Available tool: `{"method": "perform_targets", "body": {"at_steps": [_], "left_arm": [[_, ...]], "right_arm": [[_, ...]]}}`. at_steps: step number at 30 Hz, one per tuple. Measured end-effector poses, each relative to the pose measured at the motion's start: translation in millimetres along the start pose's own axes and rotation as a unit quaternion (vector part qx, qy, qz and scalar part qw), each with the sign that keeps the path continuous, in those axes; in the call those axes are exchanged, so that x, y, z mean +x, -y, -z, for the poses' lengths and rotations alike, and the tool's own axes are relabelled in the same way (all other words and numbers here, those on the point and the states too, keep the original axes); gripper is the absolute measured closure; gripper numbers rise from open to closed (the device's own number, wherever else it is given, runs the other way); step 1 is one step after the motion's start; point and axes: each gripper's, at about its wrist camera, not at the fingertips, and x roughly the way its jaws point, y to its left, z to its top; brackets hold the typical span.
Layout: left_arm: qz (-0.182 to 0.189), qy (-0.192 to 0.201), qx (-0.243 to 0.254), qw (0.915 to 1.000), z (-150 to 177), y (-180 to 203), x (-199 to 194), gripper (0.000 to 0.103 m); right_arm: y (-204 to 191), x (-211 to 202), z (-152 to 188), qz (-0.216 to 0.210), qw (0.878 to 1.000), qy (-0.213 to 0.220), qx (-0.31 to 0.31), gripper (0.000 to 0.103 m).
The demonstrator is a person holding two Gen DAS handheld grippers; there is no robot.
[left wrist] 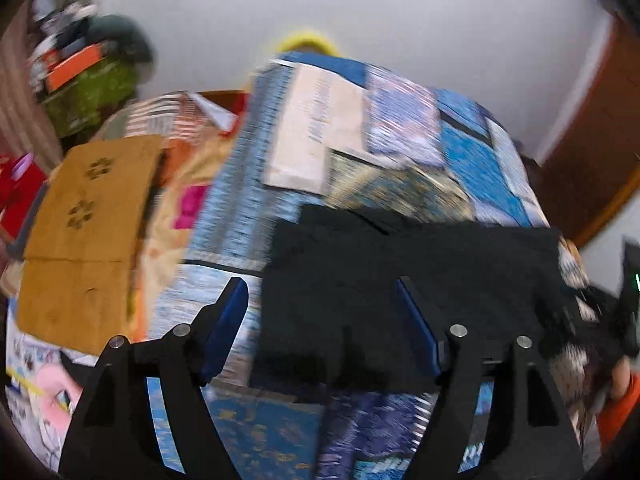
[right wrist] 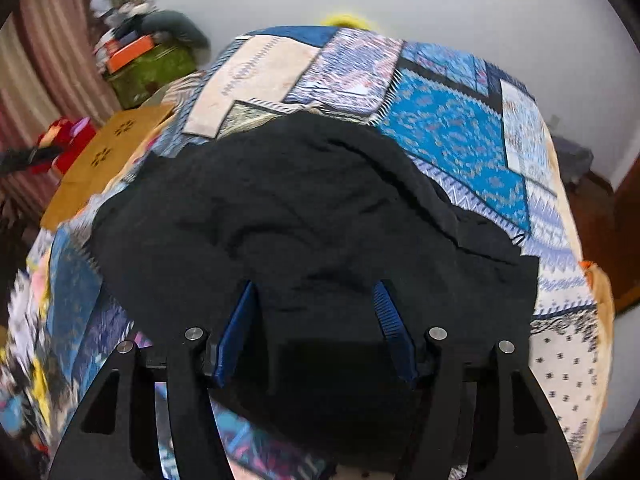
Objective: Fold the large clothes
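Both grippers, left [left wrist: 322,308] and right [right wrist: 316,312], hold jaws apart, empty, above the blurred black garment [right wrist: 304,216].

Home bedroom: bed with patchwork spread [right wrist: 452,128], striped curtain [right wrist: 48,52], cluttered pile [right wrist: 148,52] in corner.

The right gripper [right wrist: 316,300] hangs with blue pads spread, nothing pinched, over a black garment [right wrist: 288,216] — rumpled on a blue patchwork bedspread [right wrist: 452,132].
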Motion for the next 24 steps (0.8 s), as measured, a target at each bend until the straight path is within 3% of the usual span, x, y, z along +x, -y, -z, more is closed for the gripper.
{"method": "perform_targets", "body": {"at_steps": [5, 8, 10, 13, 18, 24], "left_arm": [[0.067, -0.031, 0.052, 0.9959, 23, 71, 42, 0.029], [0.079, -0.043, 0.071, 0.9934, 29, 106, 69, 0.029], [0.036, -0.033, 0.076, 0.9959, 30, 126, 92, 0.026], [0.018, -0.033, 0.069, 0.9969, 24, 135, 113, 0.019], [0.010, -0.031, 0.054, 0.9980, 19, 130, 135, 0.008], [0.009, -0.024, 0.043, 0.9988, 28, 123, 123, 0.008]], "right_arm": [[11, 9, -6, -0.005, 1.000, 0.003, 0.026, 0.034], [14, 13, -4, -0.006, 1.000, 0.004, 0.023, 0.027], [16, 14, -2, -0.006, 1.000, 0.004, 0.020, 0.027], [17, 14, 2, 0.001, 1.000, 0.004, 0.007, 0.025], [18, 14, 9, 0.004, 1.000, 0.006, -0.021, 0.024], [25, 4, 13, -0.006, 1.000, 0.002, -0.009, 0.024]]}}
